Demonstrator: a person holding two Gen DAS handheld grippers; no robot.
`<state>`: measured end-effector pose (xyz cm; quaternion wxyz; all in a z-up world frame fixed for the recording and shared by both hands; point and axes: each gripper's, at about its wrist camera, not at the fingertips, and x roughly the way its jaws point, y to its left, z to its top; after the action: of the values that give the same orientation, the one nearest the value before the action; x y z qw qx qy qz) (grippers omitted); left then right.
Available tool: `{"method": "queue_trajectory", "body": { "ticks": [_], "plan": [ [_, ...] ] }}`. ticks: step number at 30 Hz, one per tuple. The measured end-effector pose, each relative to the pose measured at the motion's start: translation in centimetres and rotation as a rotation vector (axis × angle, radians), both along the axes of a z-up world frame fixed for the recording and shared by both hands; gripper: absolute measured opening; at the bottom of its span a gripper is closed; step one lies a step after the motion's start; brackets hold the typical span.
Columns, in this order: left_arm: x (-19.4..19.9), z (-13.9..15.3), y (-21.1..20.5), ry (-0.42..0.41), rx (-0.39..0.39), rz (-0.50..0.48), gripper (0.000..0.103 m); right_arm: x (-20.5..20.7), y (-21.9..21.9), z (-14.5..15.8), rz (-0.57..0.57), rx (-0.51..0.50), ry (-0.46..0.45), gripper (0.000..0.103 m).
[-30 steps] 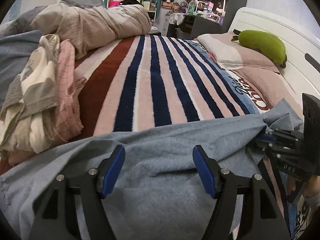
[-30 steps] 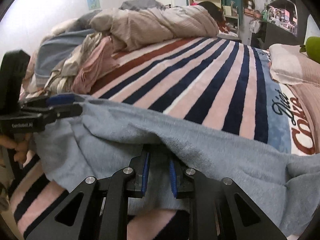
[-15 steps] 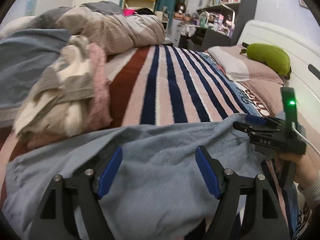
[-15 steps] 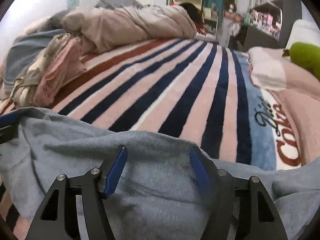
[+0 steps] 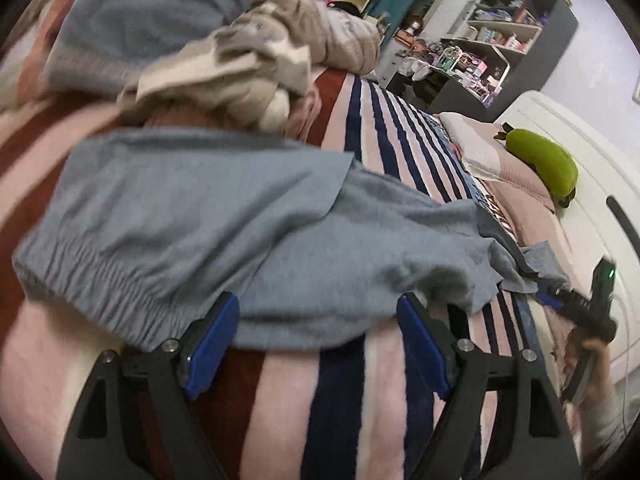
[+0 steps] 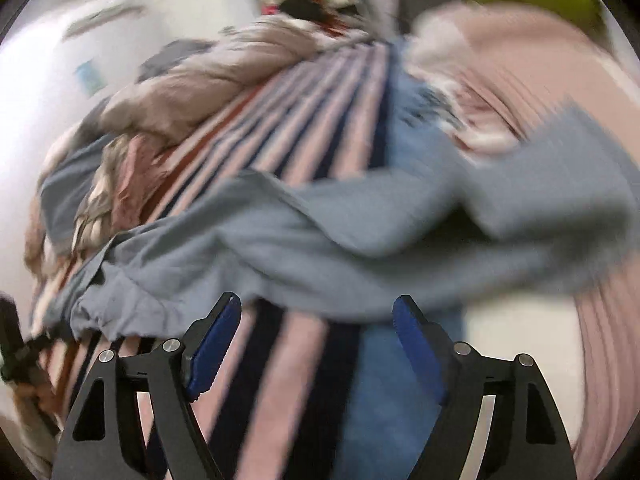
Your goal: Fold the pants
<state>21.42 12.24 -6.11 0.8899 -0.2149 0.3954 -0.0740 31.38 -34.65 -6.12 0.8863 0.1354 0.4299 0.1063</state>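
A: Quick one. Grey pants [image 5: 248, 216] lie across the striped blanket [image 5: 384, 392], just in front of the clothes pile [image 5: 224, 80]. Elastic waistband [image 5: 100, 284] end nearest the pile, legs trailing away from it toward the pillow [image 5: 508, 168].

B: Grippers?

A: Left gripper [image 5: 316, 344] released, jaws wide, nothing between the pads; it hovers just past the near edge of the pants, on the side away from the pile. Right gripper [image 6: 316, 340] also released and empty, same near edge, further from the pile. Right view is badly blurred, so fine detail there is a guess.

B: Step?

A: Looks like one fold is laid: a flap sits doubled over on the waistband half. My read is both claws are free and lining up for a fresh grasp.

B: How to do it well?

A: Pinch through both layers at the edge, not just the top one, or the fold peels apart. Take the leg ends far from the pile, lift evenly with both hands, carry toward the waistband, match corners. Leg end near the pillow looks rumpled [image 5: 536, 264]; flatten it first. Avoid catching the blanket under the pads.
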Motion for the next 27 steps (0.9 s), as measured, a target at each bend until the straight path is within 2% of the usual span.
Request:
{"method": "queue_trajectory", "body": {
  "ticks": [4,7,10,15,21,22,24,26,27],
  "plan": [
    [-0.6,-0.9,0.0,0.028,-0.085,0.004,0.078,-0.3,-2.6,-2.0,-0.092,0.027,0.025,0.076],
    [-0.5,-1.0,-0.4,0.026,-0.081,0.003,0.078,1.2,-3.5,-2.9,-0.127,0.019,0.012,0.076],
    [0.3,-1.5,-0.1,0.027,-0.109,0.031,0.078,2.7,-4.0,-3.1,-0.162,0.015,-0.015,0.076],
    [3.2,-1.5,0.2,-0.006,-0.083,0.061,0.078,4.9,-4.0,-3.1,-0.180,0.021,-0.027,0.081],
    [7.0,-1.5,0.9,-0.039,-0.069,0.137,0.078,6.3,-3.8,-3.6,-0.215,0.023,-0.057,0.082],
    [7.2,-1.5,1.1,-0.045,-0.070,0.147,0.078,6.4,-3.6,-3.6,-0.225,0.011,-0.060,0.078],
    [7.6,-1.6,1.3,-0.054,-0.060,0.162,0.070,6.7,-3.2,-3.6,-0.233,-0.029,-0.066,0.061],
    [7.9,-1.8,1.5,-0.047,-0.068,0.179,0.048,6.7,-3.2,-3.3,-0.248,-0.057,-0.082,0.020],
    [8.0,-1.9,1.7,-0.047,-0.080,0.180,0.043,6.8,-3.5,-3.2,-0.249,-0.049,-0.090,0.012]
  ]
}}
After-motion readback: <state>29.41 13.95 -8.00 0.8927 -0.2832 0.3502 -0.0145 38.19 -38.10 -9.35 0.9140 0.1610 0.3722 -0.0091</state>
